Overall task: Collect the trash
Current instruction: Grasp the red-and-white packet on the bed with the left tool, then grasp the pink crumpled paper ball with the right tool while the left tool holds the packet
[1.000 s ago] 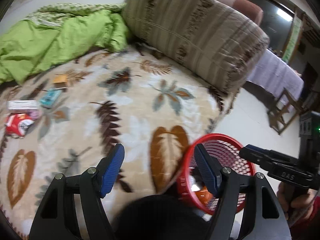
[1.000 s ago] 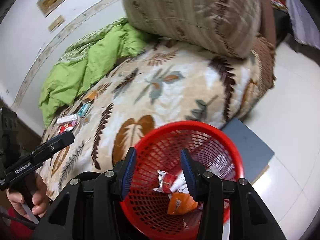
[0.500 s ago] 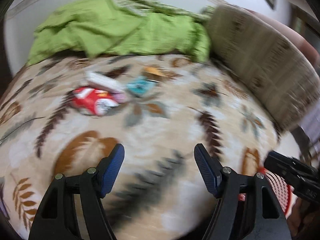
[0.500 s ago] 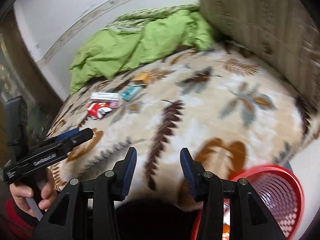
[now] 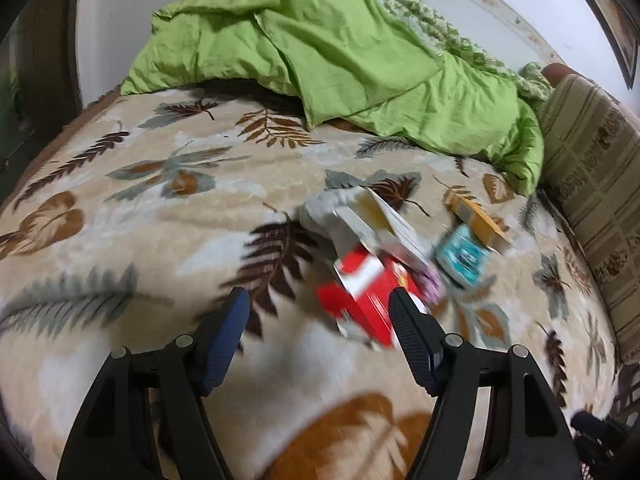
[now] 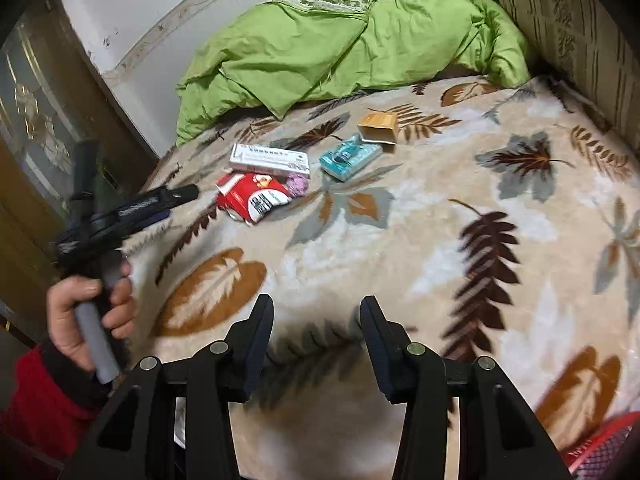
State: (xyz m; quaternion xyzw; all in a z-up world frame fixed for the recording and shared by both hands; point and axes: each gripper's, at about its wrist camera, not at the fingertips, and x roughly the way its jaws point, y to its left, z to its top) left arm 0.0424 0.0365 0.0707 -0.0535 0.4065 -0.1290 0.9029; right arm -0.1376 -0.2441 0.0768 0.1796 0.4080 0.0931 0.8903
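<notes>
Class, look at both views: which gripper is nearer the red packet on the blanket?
Left. The left gripper hangs just short of the red packet, jaws open; the right gripper is farther back over bare blanket.

Soft, even indoor light fills both views, with no hard glare and no visible lamp. The green quilt [image 5: 360, 60] is the brightest area, at 12 o'clock, and throws a dark shadow under its lower edge onto the leaf-print blanket [image 5: 140, 220]. Fisheye distortion bows the wall line and bed edge, and black vignette crops the corners, heaviest at 10 and 2 o'clock. In the left wrist view, motion blur smears the red packet [image 5: 360, 296] and the boxes near 3 o'clock, plus the blanket toward 6 o'clock. In the right wrist view the centre is sharper; the white box [image 6: 270, 158] shows print, while the left gripper [image 6: 176, 200] at 9 o'clock and the blanket at 4 o'clock streak.
</notes>
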